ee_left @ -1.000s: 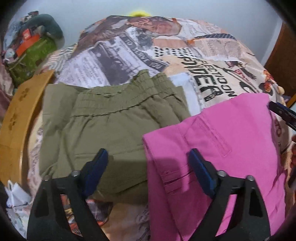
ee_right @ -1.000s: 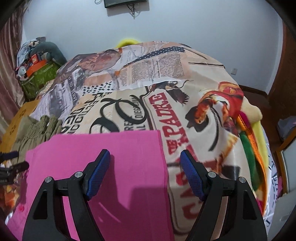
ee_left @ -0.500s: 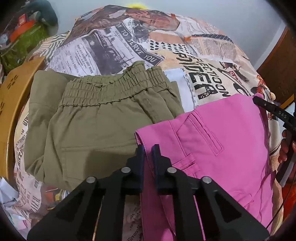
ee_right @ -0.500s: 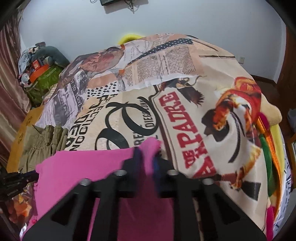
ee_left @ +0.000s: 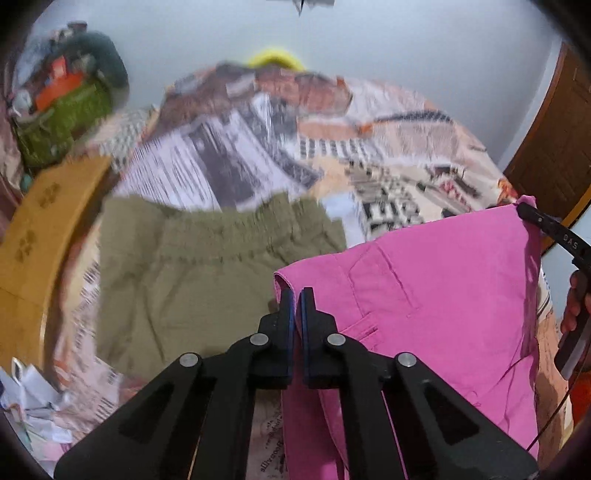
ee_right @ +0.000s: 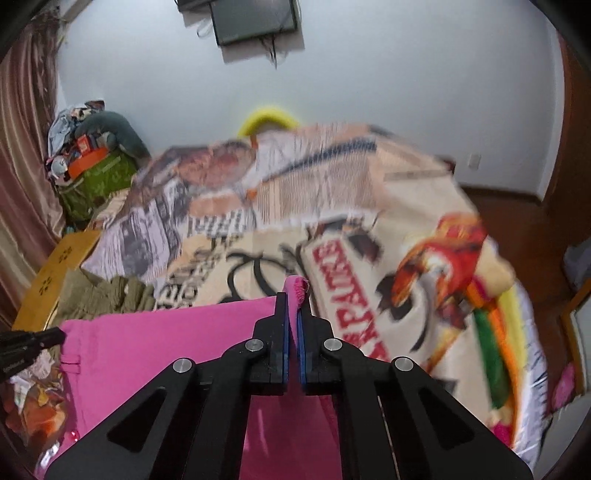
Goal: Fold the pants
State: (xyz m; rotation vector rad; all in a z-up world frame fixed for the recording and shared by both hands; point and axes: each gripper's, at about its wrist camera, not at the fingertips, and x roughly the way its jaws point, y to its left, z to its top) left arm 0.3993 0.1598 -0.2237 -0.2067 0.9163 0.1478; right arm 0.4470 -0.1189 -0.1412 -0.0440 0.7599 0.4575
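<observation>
Pants (ee_left: 443, 280) right of shorts (ee_left: 207, 273), both on bedspread (ee_left: 258, 155)

A home bedroom is shown. A bed (ee_right: 369, 236) is covered by a printed blanket; a television (ee_right: 255, 18) is mounted on the wall.

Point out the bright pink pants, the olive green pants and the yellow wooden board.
bright pink pants (ee_left: 443, 280), left wrist view, back pocket panel
olive green pants (ee_left: 207, 273), left wrist view, below waistband
yellow wooden board (ee_left: 40, 229), left wrist view, flat face

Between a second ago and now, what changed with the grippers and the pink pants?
Both grippers closed: the left gripper pinched one corner of the pink pants, the right gripper the other, and both lifted that edge. The olive pants stayed put on the bedspread.
</observation>
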